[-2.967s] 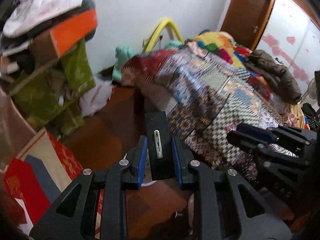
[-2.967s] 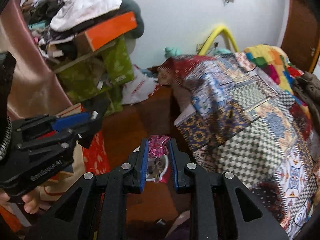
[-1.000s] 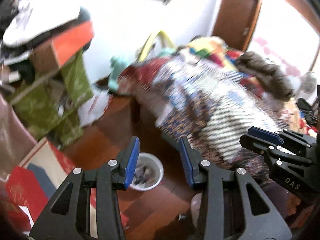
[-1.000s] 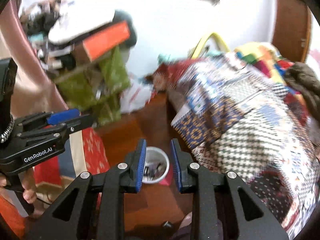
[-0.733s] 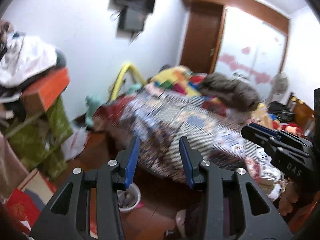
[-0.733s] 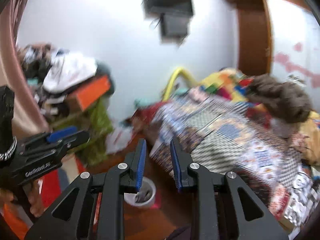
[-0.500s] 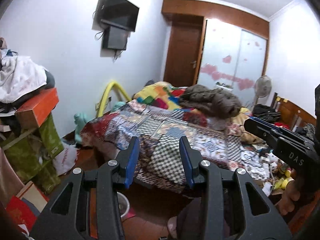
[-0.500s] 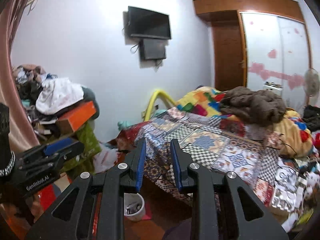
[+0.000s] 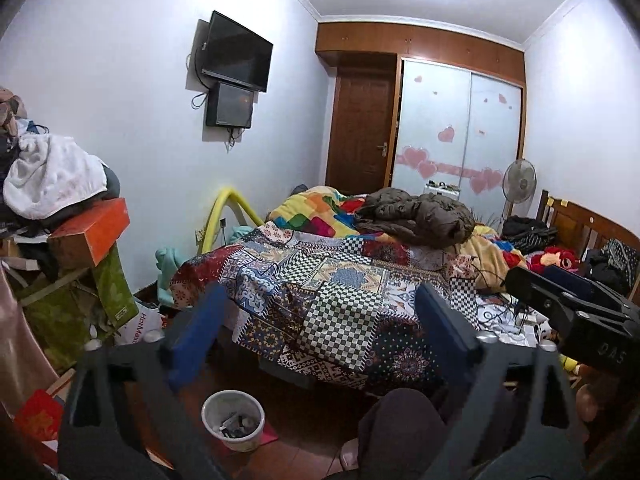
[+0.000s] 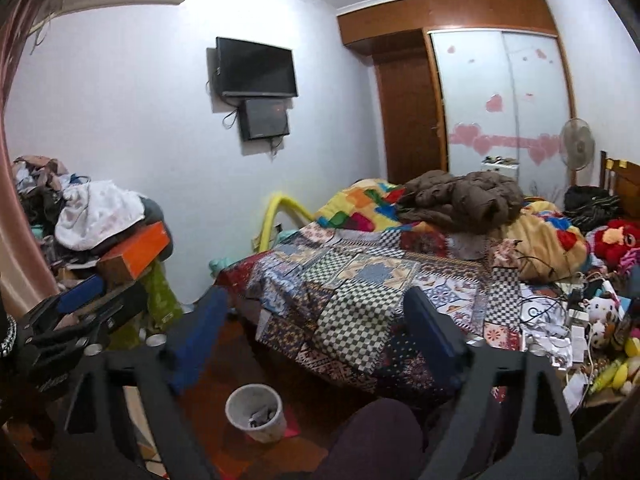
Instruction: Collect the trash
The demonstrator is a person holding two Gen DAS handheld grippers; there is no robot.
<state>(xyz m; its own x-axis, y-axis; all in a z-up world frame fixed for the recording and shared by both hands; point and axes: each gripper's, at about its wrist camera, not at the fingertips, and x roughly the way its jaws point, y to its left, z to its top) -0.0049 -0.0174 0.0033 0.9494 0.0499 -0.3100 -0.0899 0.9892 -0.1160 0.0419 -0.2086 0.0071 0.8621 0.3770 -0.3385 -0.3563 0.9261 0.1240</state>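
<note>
A white waste bin (image 9: 236, 442) stands on the wooden floor beside the bed, with dark scraps of trash inside; the right wrist view shows the bin (image 10: 260, 432) too. My left gripper (image 9: 318, 300) is held above the floor and points toward the bed, its jaws opening wide with nothing between them. My right gripper (image 10: 316, 300) is alongside it, jaws also opening and empty. Each gripper appears in the other's view: the right gripper (image 9: 560, 308) at the right edge, the left gripper (image 10: 84, 308) at the left edge.
A bed with a patchwork quilt (image 9: 340, 280) fills the middle. Small toys, papers and cables (image 10: 580, 332) litter its near right side. A pile of boxes and clothes (image 9: 60, 220) stands at the left. The person's knee (image 9: 400, 432) is low in the frame.
Both grippers held objects three seconds ago and were empty over the bin a second ago. They have since risen and tilted up toward the bed, and both pairs of jaws have spread wide.
</note>
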